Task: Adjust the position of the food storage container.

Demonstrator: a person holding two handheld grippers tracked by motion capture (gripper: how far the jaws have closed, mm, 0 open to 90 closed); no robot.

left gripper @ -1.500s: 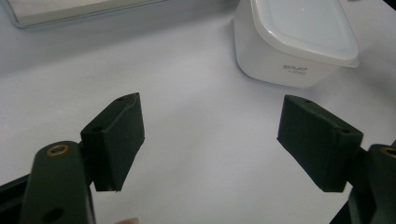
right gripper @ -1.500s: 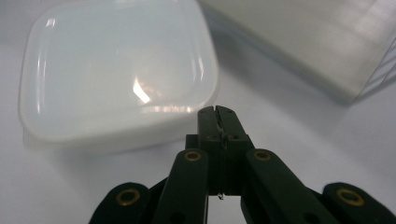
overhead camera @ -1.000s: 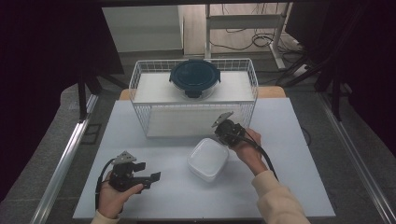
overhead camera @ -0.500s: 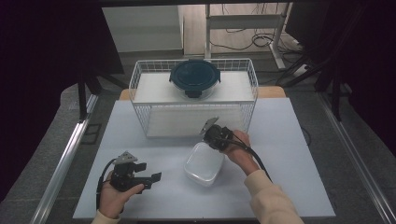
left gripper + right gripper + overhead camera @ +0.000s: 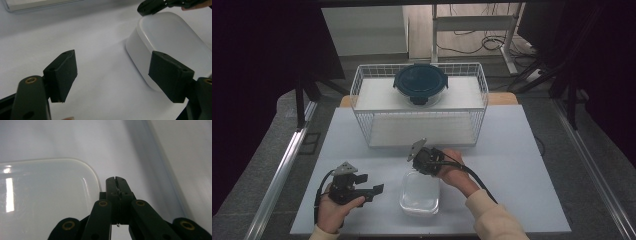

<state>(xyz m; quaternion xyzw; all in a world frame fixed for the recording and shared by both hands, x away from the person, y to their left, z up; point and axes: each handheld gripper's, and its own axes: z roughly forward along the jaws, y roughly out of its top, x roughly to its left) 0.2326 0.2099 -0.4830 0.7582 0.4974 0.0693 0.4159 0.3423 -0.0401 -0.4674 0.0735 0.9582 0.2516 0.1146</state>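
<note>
A white translucent container [image 5: 420, 192] rests bottom-up on the white table [image 5: 522, 150], near the front. My right gripper [image 5: 418, 169] is shut and sits at the container's far edge. In the right gripper view its closed jaws [image 5: 116, 180] lie just beside the container's rounded corner [image 5: 45, 195], with nothing visible between them. My left gripper [image 5: 377, 190] stands open to the left of the container. In the left gripper view the container [image 5: 172, 40] lies ahead and to the right, partly behind the right pad [image 5: 170, 75], with the right gripper [image 5: 152, 6] at its far edge.
A white wire basket [image 5: 362, 85] stands at the back of the table. A round container with a dark blue lid [image 5: 419, 82] rests on top of it. Dark floor and metal rails surround the table.
The right hand has moved left and toward the front edge, and the white container has shifted the same way with it. The left gripper has stayed where it was.
</note>
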